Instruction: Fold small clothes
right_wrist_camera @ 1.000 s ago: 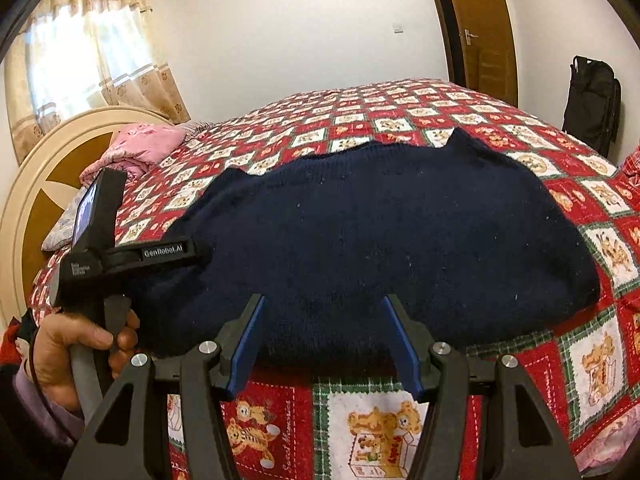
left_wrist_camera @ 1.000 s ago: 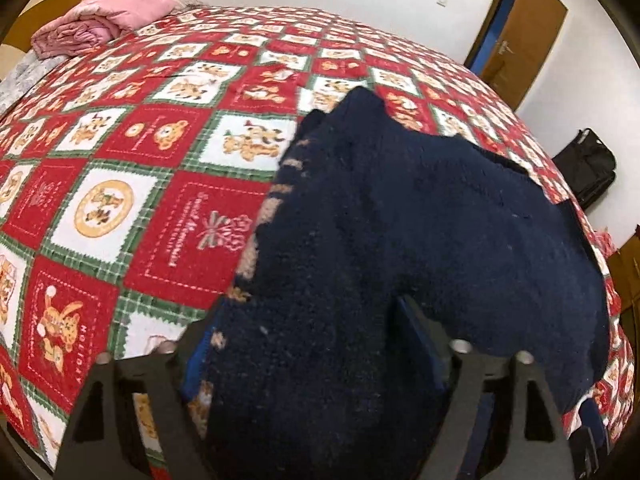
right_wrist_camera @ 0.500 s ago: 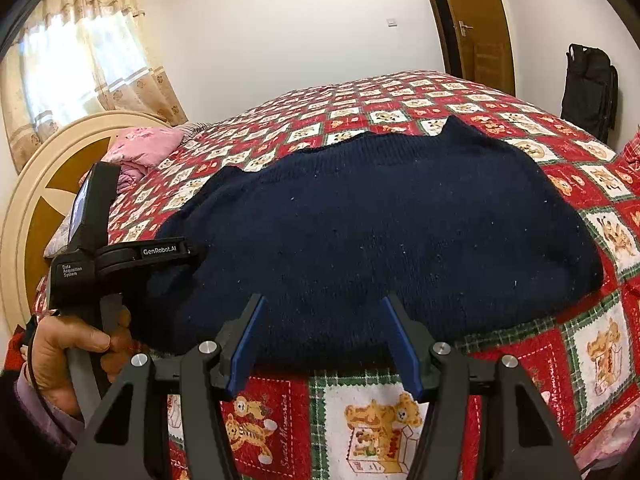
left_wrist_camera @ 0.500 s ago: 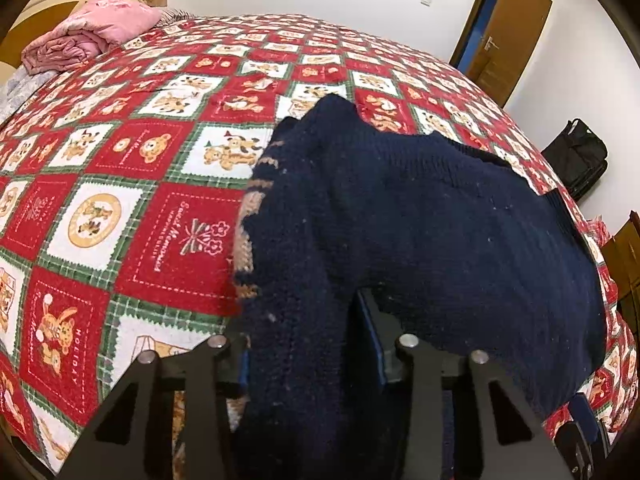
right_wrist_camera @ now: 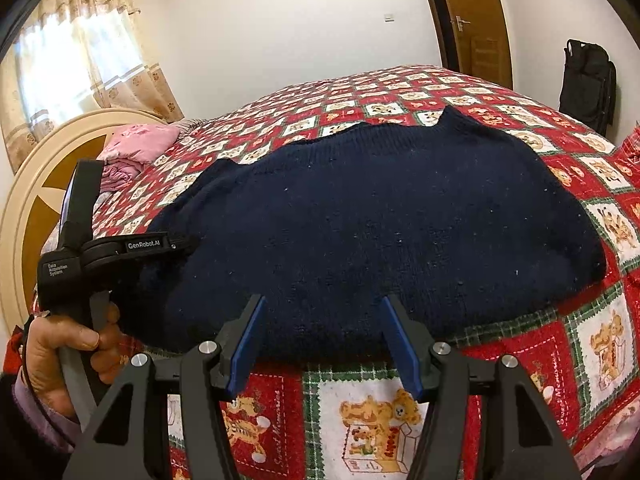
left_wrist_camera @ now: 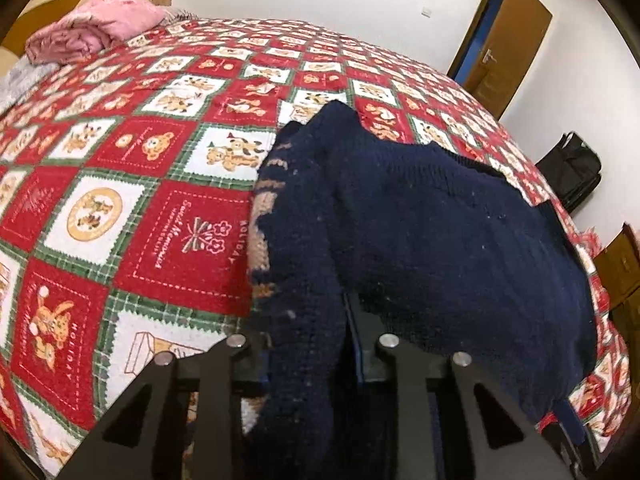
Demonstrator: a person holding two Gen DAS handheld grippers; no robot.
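Now the left tool [left_wrist_camera: 306,344] has gone from wide open a sec ago to narrow, and its jaws are closing at this moment w/ a bunched ridge of the navy sweater [left_wrist_camera: 420,240] between them. In the left wrist view the knit rises up between the two fingers and hides the pads, so a full pinch can't be confirmed, but the cloth looks squeezed on both sides. Meaning for the task: the left-side grab on the sweater edge is being made, prob. the start of a fold across the body; nothing has been lifted or folded over yet.

Sweater lies spread on the bed, on the red teddy-bear quilt [left_wrist_camera: 132,184], near the quilt's front edge. Its left border shows a tan pattern where the knit is turned up.

Right tool [right_wrist_camera: 324,344] hasn't changed: jaws stand roughly half open, blue pads either side of the near hem of the sweater, holding nothing. Whether the tips touch the knit is hard to tell; they sit at or just above the hem. The person's left hand [right_wrist_camera: 64,344] grips the other tool's handle at the sweater's left end.
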